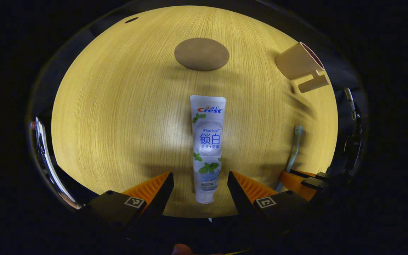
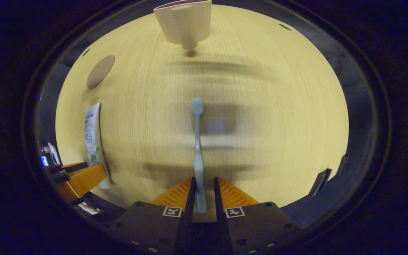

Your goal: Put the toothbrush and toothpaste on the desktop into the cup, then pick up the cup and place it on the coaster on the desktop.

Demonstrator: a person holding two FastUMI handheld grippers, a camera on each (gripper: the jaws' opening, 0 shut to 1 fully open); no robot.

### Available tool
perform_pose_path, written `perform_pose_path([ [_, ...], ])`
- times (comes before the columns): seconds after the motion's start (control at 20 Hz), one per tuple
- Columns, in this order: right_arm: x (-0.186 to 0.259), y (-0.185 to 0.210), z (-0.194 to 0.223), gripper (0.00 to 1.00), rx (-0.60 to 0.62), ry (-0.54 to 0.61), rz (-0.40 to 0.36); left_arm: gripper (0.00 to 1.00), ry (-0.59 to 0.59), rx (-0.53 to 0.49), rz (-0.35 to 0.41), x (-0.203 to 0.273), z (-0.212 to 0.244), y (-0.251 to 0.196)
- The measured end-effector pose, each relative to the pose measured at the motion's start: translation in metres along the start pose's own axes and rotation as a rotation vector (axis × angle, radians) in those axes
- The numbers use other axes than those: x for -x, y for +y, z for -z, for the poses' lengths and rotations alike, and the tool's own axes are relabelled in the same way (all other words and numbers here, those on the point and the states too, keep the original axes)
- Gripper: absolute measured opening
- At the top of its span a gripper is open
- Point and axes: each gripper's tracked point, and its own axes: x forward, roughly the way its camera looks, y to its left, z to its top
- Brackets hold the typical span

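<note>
Toothbrush (image 2: 197, 148) handle sits between our right fingers (image 2: 202, 198), nearly closed on it, axis running straight ahead; toothpaste (image 1: 207, 148) lies lengthwise between our open left fingers (image 1: 200, 187).

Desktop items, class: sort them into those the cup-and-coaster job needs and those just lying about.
Needed: toothpaste, toothbrush, cup, coaster.
Lying about: no loose items; the slots are part of the desktop.
</note>
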Motion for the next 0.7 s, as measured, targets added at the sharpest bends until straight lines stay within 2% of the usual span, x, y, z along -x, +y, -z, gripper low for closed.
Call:
perform_pose_path([
  [0.3,0.002,-0.002,0.0,0.19,-0.001,0.002,-0.022,0.95,0.03,-0.037,-0.035,0.071,-0.094,-0.033],
  [0.35,0.002,-0.001,0.0,0.03,0.002,0.011,-0.03,0.94,0.034,-0.038,-0.039,0.084,-0.113,-0.039],
  [0.4,0.003,-0.001,-0.001,0.03,0.007,0.006,-0.036,0.93,0.036,-0.039,-0.044,0.097,-0.133,-0.045],
  [0.45,0.002,-0.001,0.0,0.04,0.014,0.005,-0.041,0.96,0.037,-0.045,-0.052,0.111,-0.154,-0.051],
  [0.5,0.002,-0.001,0.0,0.04,0.021,0.004,-0.041,0.88,0.034,-0.053,-0.059,0.126,-0.177,-0.057],
  [0.7,0.002,0.0,0.002,0.03,0.049,-0.007,-0.041,0.78,0.045,-0.065,-0.059,0.186,-0.274,-0.088],
])
